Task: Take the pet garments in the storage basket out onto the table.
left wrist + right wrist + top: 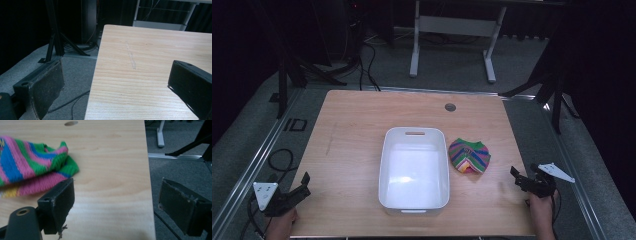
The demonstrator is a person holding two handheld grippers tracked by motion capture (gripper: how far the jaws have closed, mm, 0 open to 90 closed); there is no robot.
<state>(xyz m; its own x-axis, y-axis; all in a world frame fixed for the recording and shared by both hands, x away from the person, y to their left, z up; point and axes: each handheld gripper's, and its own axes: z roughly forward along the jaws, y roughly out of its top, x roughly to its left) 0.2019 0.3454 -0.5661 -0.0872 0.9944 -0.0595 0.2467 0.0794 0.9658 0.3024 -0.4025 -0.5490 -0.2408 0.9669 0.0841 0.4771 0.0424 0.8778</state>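
A white plastic bin (414, 172) stands empty in the middle of the wooden table (357, 120). Just right of it lies a folded knitted cloth (469, 155) striped pink, green, blue and yellow; the same cloth (30, 167) lies ahead and left of the right gripper's jaws. My left gripper (305, 182) rests at the table's front left corner, open, straddling the left edge (116, 82). At the front right corner my right gripper (516, 176) is open over the right edge (116, 202), with nothing between its jaws.
A round grommet hole (450, 107) sits near the table's far edge. Black stand legs (56, 42) and cables (279, 160) lie on the grey floor to the left. A white desk frame (452, 30) stands beyond the table.
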